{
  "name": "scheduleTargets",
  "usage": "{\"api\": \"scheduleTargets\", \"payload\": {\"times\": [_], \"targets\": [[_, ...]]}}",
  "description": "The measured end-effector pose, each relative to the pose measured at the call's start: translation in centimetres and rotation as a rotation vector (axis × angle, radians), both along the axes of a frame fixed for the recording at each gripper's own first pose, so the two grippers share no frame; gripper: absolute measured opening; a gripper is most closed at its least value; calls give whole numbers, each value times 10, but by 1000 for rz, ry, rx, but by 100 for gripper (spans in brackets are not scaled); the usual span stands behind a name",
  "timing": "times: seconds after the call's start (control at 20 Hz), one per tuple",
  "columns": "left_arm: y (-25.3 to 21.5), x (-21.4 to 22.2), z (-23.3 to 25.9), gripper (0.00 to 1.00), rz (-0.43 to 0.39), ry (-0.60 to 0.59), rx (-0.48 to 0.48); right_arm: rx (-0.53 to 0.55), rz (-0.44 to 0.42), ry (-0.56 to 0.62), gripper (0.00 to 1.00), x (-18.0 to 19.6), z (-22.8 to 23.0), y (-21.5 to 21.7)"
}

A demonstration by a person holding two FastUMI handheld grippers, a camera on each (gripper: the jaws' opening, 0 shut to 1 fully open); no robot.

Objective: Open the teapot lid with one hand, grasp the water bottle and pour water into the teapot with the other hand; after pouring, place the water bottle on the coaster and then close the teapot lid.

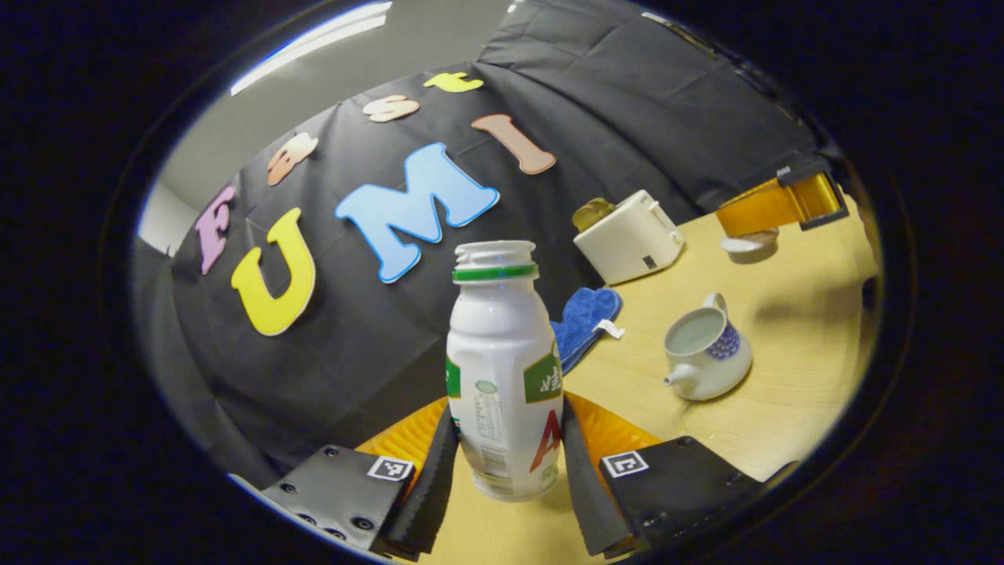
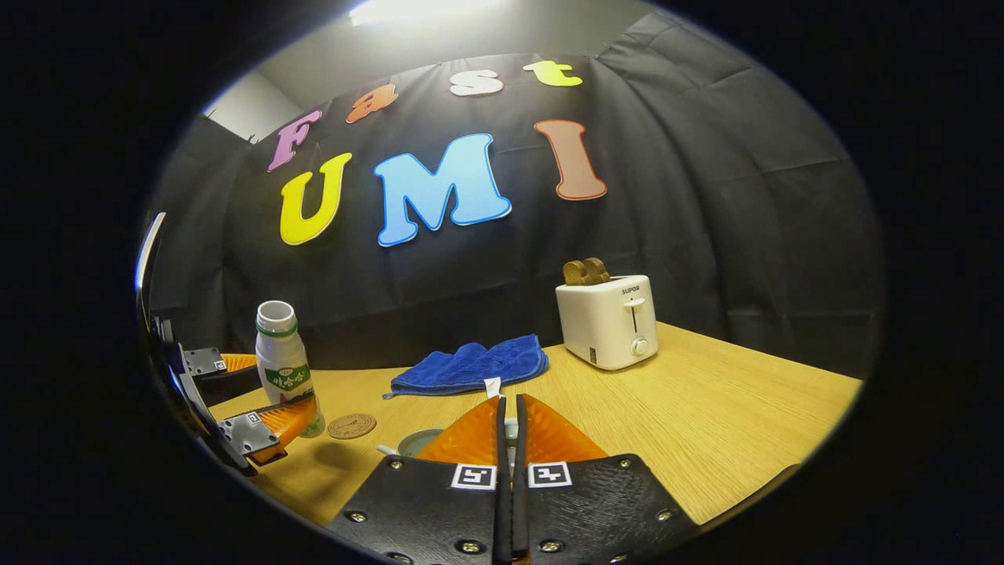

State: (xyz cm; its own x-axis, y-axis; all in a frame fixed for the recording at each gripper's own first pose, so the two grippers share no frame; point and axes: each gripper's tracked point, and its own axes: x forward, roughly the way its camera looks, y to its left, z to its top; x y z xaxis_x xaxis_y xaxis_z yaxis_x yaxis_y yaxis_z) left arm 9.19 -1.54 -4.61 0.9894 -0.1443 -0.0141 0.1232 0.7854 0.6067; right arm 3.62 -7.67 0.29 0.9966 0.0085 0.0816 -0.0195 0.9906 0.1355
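One bottle point(image 1: 502, 369), one teapot point(image 1: 706, 349), one lid point(image 1: 749, 243), one coaster point(image 2: 351, 425), one blue cloth point(image 2: 471, 366), one toaster point(image 2: 608, 320) with two toast slices point(image 2: 586, 271), one table point(image 2: 729, 416), two grippers point(image 1: 502, 471) point(image 2: 508, 439)

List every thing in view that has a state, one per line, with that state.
water bottle: uncapped, upright, between the left gripper's fingers
teapot: lid off, open, upright on the table
teapot lid: off the pot, held at the right gripper
left gripper: closed on the bottle
toaster: bread up, lever raised
blue cloth: crumpled, lying flat
coaster: bare
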Motion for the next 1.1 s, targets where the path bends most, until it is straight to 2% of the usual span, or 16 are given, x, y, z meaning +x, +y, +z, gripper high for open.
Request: {"api": "scheduleTargets", "payload": {"times": [0.15, 0.3, 0.4, 0.5, 0.6, 0.95, 1.1], "targets": [[-4, 0, 1, 74, 6, -1, -151, -37, 23, 5, 0, 7, 7, 18], [-10, -1, 2, 68, 11, -9, -260, -65, 58, 21, 0, 19, 6, 40], [-11, -2, 3, 68, 13, -10, -319, -81, 83, 39, 0, 27, 2, 53], [-8, -2, 5, 67, 19, -19, -359, -89, 103, 57, 0, 34, -3, 64], [1, -5, 7, 77, 26, -24, -395, -96, 112, 74, 0, 40, -8, 70], [31, -8, 16, 77, 46, -41, -502, -131, 117, 99, 0, 49, -17, 77], [40, -7, 17, 77, 62, -41, -512, -134, 121, 101, 0, 49, -19, 79]]}}
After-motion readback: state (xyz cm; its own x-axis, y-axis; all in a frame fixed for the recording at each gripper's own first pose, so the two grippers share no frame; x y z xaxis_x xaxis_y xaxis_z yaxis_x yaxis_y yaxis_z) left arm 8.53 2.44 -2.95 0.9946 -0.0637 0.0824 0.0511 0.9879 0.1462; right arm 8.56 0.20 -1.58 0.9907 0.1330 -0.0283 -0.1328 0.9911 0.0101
